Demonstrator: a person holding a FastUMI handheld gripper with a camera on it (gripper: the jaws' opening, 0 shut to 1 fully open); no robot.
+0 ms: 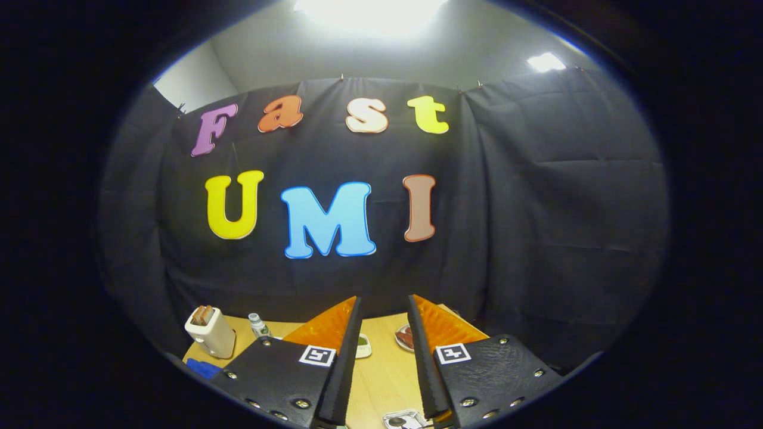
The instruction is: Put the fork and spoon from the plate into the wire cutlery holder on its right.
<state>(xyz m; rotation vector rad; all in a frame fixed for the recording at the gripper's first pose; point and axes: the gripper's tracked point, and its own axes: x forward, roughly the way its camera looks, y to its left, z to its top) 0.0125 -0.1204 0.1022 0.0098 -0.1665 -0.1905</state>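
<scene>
My gripper [384,301] is held high above the wooden table [381,369] and points at the booth's wall. It is open, and nothing sits between its orange fingers [334,325]. Far below, between the black finger bases, lies a small pale plate [411,414] with a dark spoon-like piece [398,421] on it. Most of the plate is hidden by the right finger's base, and I cannot make out a fork.
A cream toaster [210,331] with toast in its slots stands at the table's far left, with a small bottle [258,325] beside it and a blue object [202,367] in front. A small white item [363,345] and a dish of reddish food [405,338] lie mid-table.
</scene>
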